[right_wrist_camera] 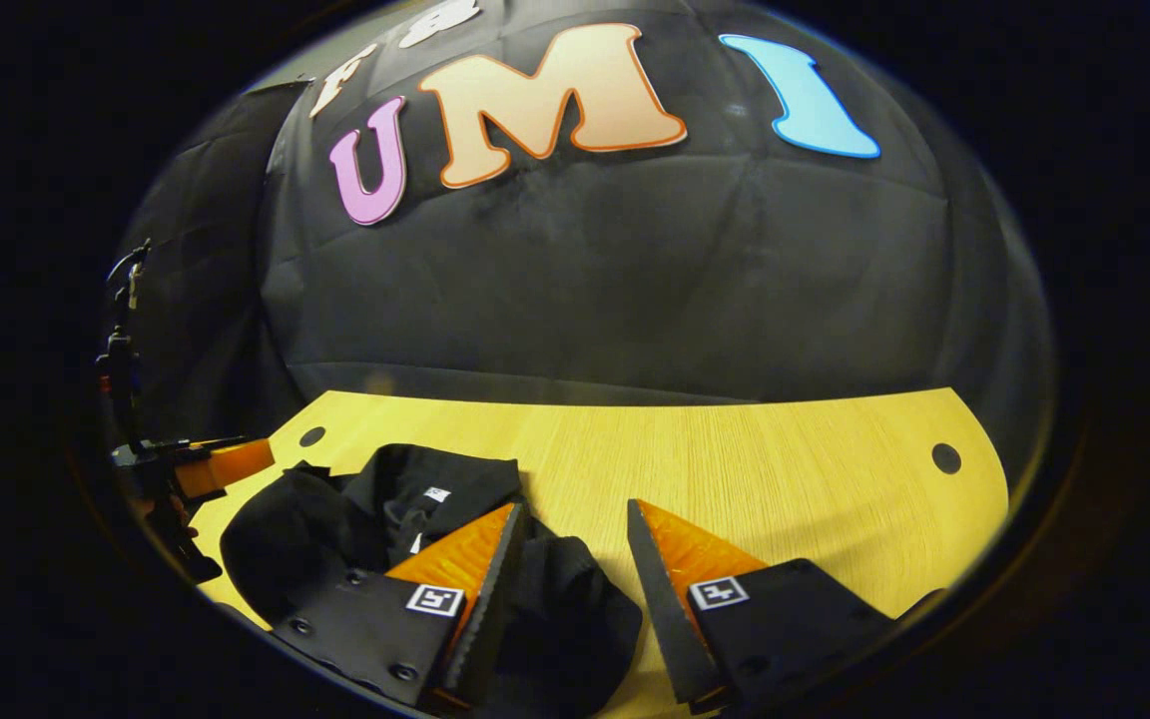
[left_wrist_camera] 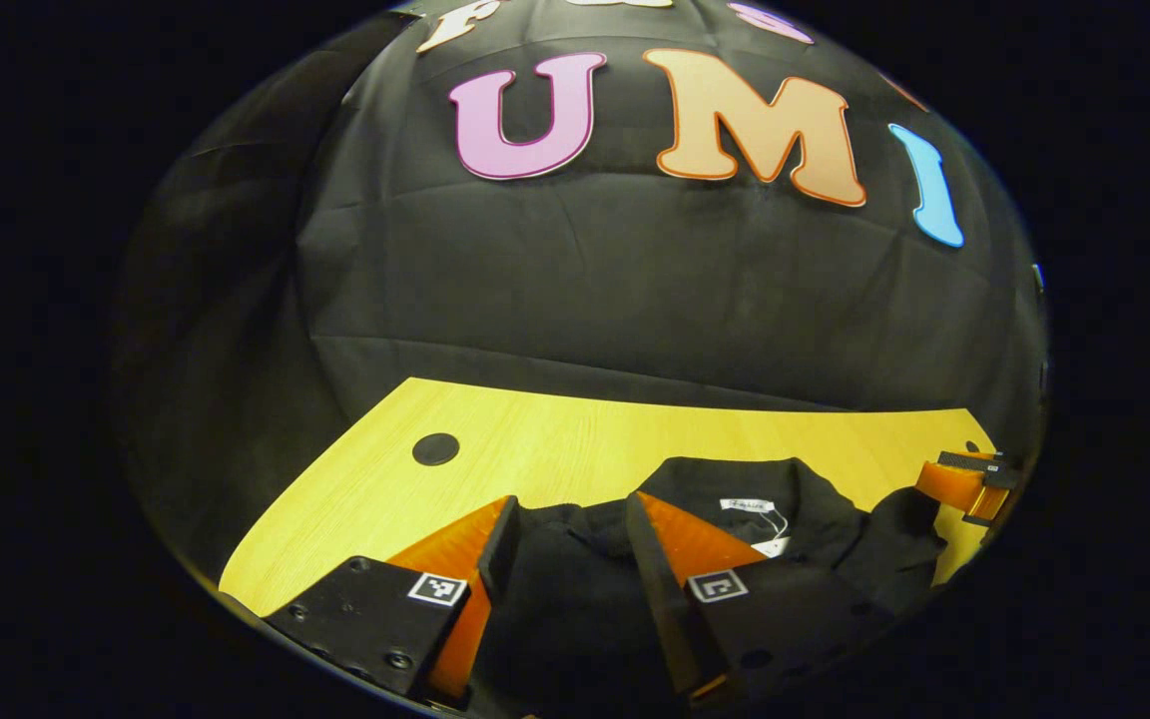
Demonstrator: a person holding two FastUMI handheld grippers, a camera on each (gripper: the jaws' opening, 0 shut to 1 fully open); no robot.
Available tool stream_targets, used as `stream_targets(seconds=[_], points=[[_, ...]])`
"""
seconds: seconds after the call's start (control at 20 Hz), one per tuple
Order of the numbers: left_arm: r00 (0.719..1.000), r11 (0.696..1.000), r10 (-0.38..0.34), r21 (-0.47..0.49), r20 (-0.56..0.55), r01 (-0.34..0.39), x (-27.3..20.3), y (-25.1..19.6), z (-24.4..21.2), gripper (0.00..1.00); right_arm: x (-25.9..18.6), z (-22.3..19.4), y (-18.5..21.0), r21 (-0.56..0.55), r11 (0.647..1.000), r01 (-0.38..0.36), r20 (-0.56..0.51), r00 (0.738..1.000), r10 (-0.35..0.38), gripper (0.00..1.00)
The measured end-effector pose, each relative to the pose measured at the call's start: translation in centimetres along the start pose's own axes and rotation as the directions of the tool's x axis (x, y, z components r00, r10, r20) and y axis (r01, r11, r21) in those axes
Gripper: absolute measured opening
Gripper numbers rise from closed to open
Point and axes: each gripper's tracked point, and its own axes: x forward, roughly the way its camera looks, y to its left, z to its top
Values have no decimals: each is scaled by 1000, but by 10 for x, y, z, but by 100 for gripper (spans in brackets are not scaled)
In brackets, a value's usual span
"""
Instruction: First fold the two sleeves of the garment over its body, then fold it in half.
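Garment: a dark garment [left_wrist_camera: 785,529] lies bunched on the yellow wooden worktop [left_wrist_camera: 535,449], its collar towards the far edge, a white label and tag showing inside the neck. In the right gripper view the garment [right_wrist_camera: 335,529] sits towards the left end of the worktop [right_wrist_camera: 785,479], rumpled, with one lobe of cloth reaching between the fingers.

Left gripper: the left gripper [left_wrist_camera: 565,539] hovers over the near part of the garment, fingers spread apart, dark cloth filling the gap between them. Whether either finger touches the cloth cannot be told. In the right gripper view it [right_wrist_camera: 226,464] shows at the far left, just beside the garment's edge.

Right gripper: the right gripper [right_wrist_camera: 575,544] has its fingers wide apart. Its left finger lies over the garment's right side; its right finger stands over bare worktop. It grips nothing. In the left gripper view it [left_wrist_camera: 964,484] appears at the far right, at the garment's edge.

Worktop: light wood grain, with a round dark hole [left_wrist_camera: 435,449] near its far left corner and another hole [right_wrist_camera: 946,458] near its far right corner.

Wall: black cloth hangs behind the worktop's far edge.
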Motion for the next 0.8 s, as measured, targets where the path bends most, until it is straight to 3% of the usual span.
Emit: stream_targets(seconds=[0.05,0.1,0.15,0.2,0.3,0.35,0.8], points=[[1000,1000,0,7,8,-1,-3,0,3,70,-3,1,0,-13,1000,0,5,1000,0,68],[1000,1000,1,13,19,-2,-5,0,9,74,-8,5,1,-23,1000,1,9,1000,-1,78],[1000,1000,-3,15,31,2,-10,0,14,85,-13,8,1,-32,999,5,17,1000,-5,81],[999,1000,-9,16,42,8,-14,-2,19,85,-19,13,1,-38,999,10,29,1000,-9,95],[998,1000,-18,17,66,17,-25,-4,31,87,-31,25,-1,-42,999,27,58,998,-24,100],[997,1000,-18,20,79,17,-32,-2,37,92,-40,30,0,-46,998,36,72,997,-32,100],[980,996,-65,72,190,52,-116,10,77,92,-137,59,13,-55,993,101,196,977,-89,100]])
